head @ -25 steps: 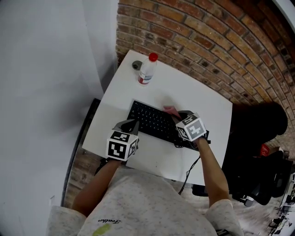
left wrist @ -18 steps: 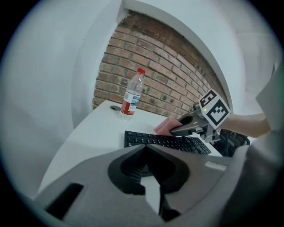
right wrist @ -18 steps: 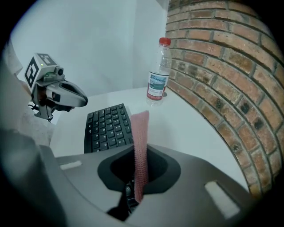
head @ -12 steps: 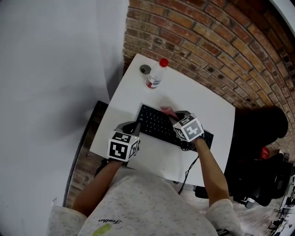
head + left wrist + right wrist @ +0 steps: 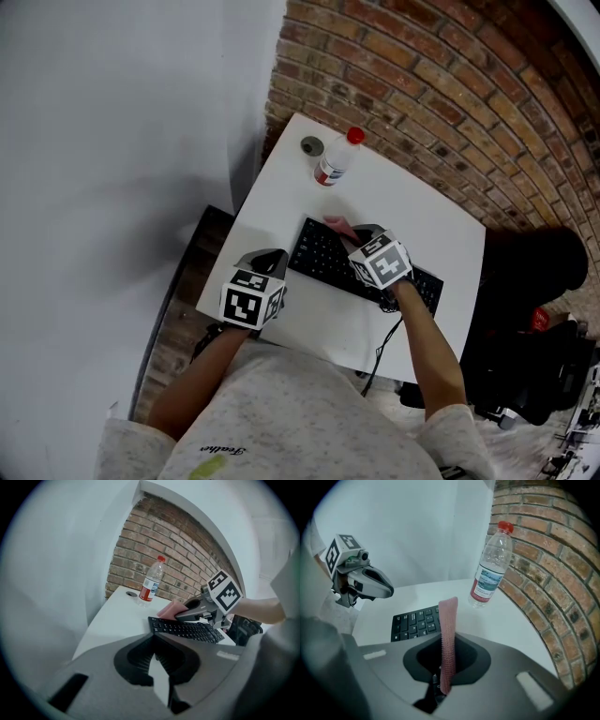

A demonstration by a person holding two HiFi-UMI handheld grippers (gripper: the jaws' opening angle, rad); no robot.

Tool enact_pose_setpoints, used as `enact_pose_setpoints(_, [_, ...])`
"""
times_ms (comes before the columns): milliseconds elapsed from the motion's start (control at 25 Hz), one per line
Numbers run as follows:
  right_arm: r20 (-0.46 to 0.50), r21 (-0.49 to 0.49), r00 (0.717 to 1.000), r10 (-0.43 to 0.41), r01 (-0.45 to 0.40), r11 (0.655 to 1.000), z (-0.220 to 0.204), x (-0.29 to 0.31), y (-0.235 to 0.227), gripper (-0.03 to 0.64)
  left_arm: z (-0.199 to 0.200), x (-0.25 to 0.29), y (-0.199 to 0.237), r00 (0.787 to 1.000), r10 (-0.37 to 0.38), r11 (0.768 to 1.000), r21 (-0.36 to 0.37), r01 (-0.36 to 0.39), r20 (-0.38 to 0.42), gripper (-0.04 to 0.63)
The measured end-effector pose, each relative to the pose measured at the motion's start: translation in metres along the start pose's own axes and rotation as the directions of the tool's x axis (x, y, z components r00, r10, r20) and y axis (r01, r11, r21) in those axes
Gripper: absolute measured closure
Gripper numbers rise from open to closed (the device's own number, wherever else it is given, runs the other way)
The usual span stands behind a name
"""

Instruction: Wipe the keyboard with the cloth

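Your R gripper (image 5: 449, 641) is clamped on the cloth (image 5: 448, 620). It's pink, pinched btw both jaws, and sticks out past the tips as a thin upright strip in the right gripper view. In the head view the cloth sits at the far edge of the keyboard (image 5: 321, 253), near its left end. Can't tell if it touches the keys. The keyboard is black and lies at an angle on the white table (image 5: 412, 206), approx. mid-table. Your R gripper is over its left half, and its right end shows past your wrist.

Your L gripper (image 5: 153, 641) has its jaws closed tip to tip w/ nothing btw them. Only a sliver of white table shows thru the gap behind the tips. It's by the table's near-left edge, just beside the keyboard's left end but apart from it. Can't tell if it rests on the table.

A clear plastic bottle (image 5: 490, 573) w/ red cap and red-and-white label stands upright toward the far-left corner, well apart from the keyboard. A small grey round thing (image 5: 311, 145) lies just beside it, on the corner side. A black cable (image 5: 380, 352) hangs off the table's near edge below your R arm. A brick wall (image 5: 543, 573) runs behind the table, w/ a plain white wall (image 5: 112, 141) on the left.
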State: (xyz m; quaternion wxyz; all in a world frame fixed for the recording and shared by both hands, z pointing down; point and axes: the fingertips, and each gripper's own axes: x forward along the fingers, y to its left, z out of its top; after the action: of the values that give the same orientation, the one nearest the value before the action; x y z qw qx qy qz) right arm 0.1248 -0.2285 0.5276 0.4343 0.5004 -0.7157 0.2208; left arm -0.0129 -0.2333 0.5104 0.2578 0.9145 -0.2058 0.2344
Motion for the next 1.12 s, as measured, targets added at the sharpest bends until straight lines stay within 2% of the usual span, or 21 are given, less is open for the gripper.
enact_pose_setpoints(760, [0.013,-0.089,0.999,0.031,-0.03,0.996,0.056,0.033,0.024,0.594,0.006,-0.018,0.046,1.0,0.002,1.0,-0.008,-0.002,0.001,0.601])
enact_pose_setpoints(840, [0.015,-0.137,0.999,0.034,-0.031,0.99,0.06,0.033,0.026,0.594,0.006,-0.019,0.048,1.0,0.004,1.0,-0.013,-0.004,0.005,0.601])
enact_pose_setpoints(920, [0.018,-0.228,1.0,0.018,-0.013,0.973,0.067,0.033,0.026,0.594,0.006,-0.02,0.05,1.0,0.007,1.0,-0.016,-0.007,0.01,0.601])
enact_pose_setpoints(1040, [0.014,-0.384,1.0,-0.014,0.019,0.923,0.077,0.034,0.029,0.594,0.006,-0.021,0.051,1.0,0.01,1.0,-0.019,-0.01,0.018,0.601])
enact_pose_setpoints(1120, [0.002,-0.448,1.0,-0.016,0.015,0.894,0.079,0.036,0.033,0.594,0.005,-0.023,0.05,1.0,0.015,1.0,-0.024,-0.014,0.021,0.601])
